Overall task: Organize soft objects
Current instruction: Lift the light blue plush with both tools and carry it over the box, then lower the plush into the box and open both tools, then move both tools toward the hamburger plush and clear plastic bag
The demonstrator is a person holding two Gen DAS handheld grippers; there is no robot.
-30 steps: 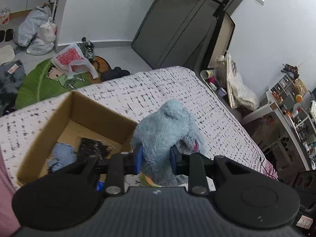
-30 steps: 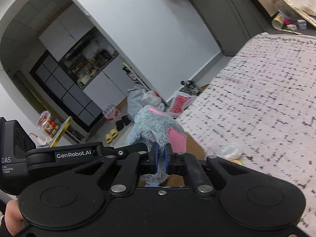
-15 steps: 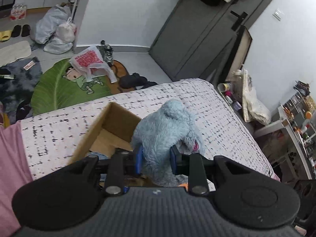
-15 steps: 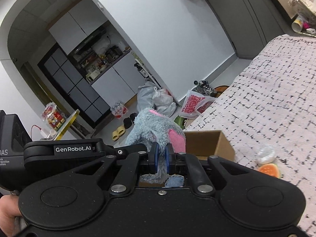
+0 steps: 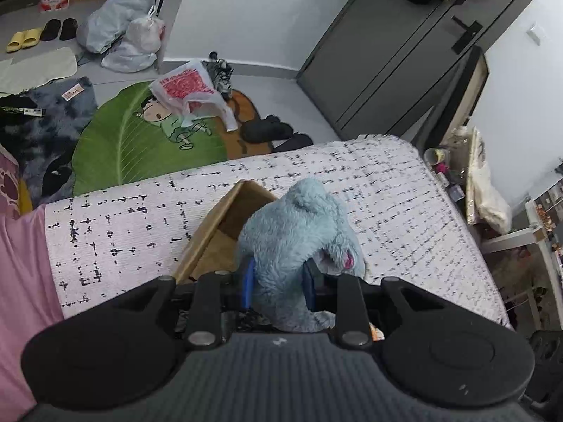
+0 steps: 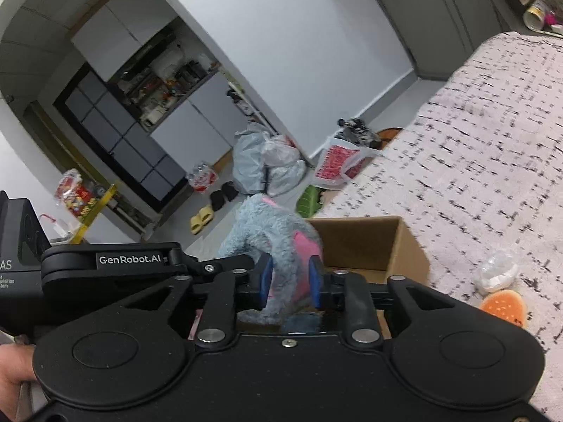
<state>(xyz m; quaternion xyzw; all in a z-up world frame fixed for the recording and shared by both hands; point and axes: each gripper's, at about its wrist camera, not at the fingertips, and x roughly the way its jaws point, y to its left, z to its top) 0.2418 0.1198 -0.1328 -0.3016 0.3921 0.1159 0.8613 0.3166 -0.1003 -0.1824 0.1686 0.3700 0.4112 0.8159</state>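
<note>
Squeezing easily, the light, floppy plush toy [image 5: 299,242] sits pinched between the left gripper [image 5: 276,283] jaws while the right gripper [image 6: 290,277] jaws are opening around its pink ear.

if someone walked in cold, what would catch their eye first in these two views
The fuzzy blue plush toy dominates both views, held between both grippers just above the open cardboard box on the speckled bedspread. The left gripper squeezes its body, while the right gripper has jaws opening around the pink-lined ear. Next, the bright green leaf rug on the floor beyond the bed stands out.
</note>
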